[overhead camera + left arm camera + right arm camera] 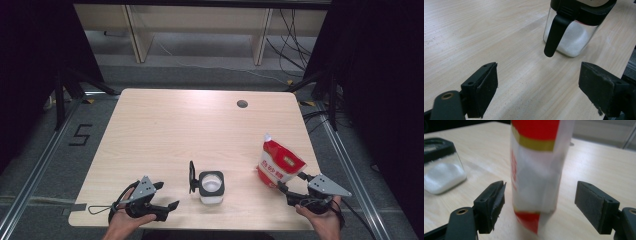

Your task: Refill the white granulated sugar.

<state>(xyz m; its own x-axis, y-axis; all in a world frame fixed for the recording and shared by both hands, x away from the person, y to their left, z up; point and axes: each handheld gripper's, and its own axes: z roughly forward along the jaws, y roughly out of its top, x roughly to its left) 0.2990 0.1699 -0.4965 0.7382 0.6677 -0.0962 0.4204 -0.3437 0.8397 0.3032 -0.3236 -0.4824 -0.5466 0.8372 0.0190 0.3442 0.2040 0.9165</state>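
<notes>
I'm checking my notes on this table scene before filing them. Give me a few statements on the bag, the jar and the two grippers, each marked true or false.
1. The red and white plastic bag stands upright on the wooden table. True.
2. The right gripper is clamped on the bag. False: its jaws stand open, pads clear of the bag between them.
3. The clear jar with the black rim holds white granules. True.
4. The jar's black lid is shut. False: it is flipped up.
5. The left gripper holds the jar. False: open and empty.
</notes>
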